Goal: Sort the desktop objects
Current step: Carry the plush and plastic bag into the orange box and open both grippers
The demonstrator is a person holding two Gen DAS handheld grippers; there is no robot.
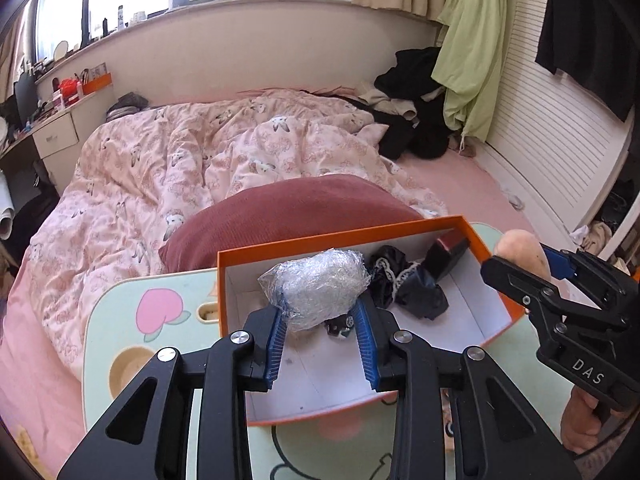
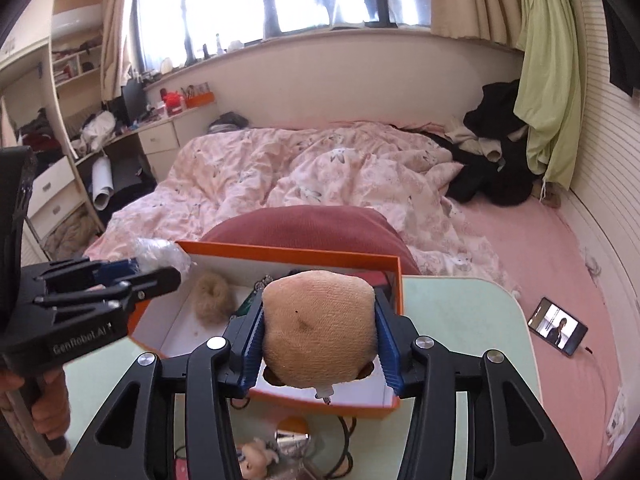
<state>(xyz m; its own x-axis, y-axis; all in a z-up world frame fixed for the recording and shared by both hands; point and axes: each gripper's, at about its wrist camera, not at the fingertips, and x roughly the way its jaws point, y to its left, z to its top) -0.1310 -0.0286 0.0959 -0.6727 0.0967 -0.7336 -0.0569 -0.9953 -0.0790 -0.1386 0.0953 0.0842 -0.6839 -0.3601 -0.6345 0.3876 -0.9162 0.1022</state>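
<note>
Left wrist view: left gripper (image 1: 322, 316) clamps a plastic-wrap wad (image 1: 316, 290) over the orange box (image 1: 340, 236), right gripper (image 2: 320, 340) squeezing a tan plush (image 2: 320, 328).

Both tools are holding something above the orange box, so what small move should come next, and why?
Probably lower the left tool a little and open it. Its blue pads already clamp the crumpled clear plastic wrap bundle over the orange cardboard box, whose white floor is bare beneath. The right tool grips the tan plush toy over the same box and could follow.
</note>
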